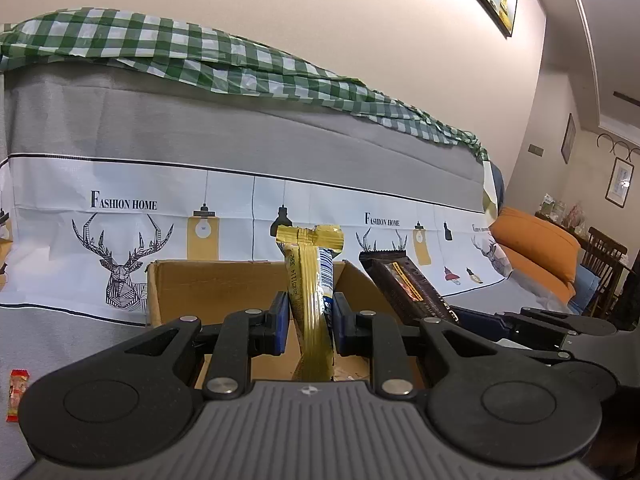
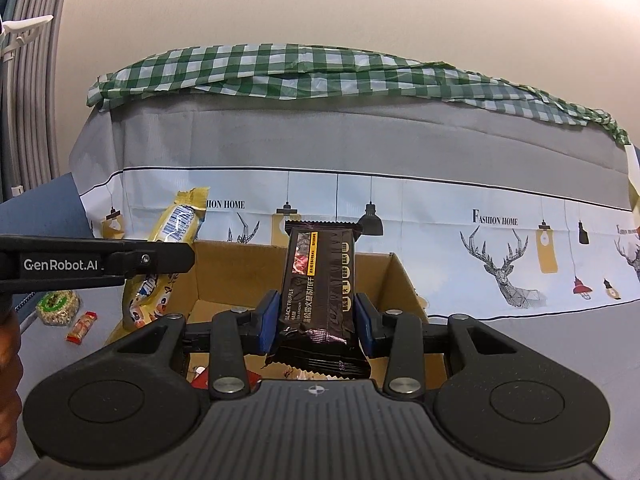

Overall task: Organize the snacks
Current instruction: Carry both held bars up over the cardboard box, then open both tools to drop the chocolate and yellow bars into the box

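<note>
Snacks clamped in both grippers' fingers over a cardboard box (image 2: 224,280) on grey cloth (image 1: 60,340) (deer-printed).

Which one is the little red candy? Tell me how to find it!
Start at the cardboard box on the grey cloth. Look to its left, past the yellow snack packet, where a round greenish packet lies. The little red candy is just beside that: the smallest thing there, thin, red and orange.
</note>
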Demonstrator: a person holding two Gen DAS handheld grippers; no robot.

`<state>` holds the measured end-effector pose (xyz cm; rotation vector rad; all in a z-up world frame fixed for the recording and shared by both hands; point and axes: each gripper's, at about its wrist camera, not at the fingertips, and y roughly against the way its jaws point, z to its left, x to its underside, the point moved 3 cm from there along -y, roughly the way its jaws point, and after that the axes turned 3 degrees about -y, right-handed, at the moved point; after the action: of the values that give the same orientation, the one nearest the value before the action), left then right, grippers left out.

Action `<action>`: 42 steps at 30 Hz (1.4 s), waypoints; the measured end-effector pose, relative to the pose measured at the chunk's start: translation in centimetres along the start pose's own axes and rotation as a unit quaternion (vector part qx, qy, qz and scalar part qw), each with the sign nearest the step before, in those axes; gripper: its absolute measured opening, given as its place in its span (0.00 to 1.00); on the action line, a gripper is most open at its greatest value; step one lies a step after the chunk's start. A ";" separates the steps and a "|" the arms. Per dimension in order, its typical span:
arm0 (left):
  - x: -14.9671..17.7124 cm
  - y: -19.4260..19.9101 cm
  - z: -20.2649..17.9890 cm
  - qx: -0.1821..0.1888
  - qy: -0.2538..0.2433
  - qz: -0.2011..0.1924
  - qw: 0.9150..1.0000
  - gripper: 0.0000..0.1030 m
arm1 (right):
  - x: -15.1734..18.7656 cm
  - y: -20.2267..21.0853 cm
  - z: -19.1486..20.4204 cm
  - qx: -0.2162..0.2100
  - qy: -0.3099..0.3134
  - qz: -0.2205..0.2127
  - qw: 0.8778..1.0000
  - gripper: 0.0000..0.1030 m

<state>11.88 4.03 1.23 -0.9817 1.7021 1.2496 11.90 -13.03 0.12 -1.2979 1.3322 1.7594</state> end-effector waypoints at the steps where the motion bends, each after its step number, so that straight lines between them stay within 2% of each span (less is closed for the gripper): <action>1: 0.0 0.0 0.0 0.000 0.000 0.000 1.000 0.23 | 0.0 0.0 0.0 0.000 0.000 0.000 1.000 0.40; 35: 0.1 0.2 -0.2 0.002 0.002 -0.009 1.000 0.23 | 0.1 0.2 0.1 -0.001 0.004 -0.005 1.000 0.40; 42: 0.3 -0.1 -0.2 0.008 0.006 0.005 1.000 0.25 | 0.2 0.0 0.1 -0.007 0.007 0.003 1.000 0.40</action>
<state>11.84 3.81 0.97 -0.9736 1.7255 1.2381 11.77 -12.95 -0.05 -1.3165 1.3345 1.7708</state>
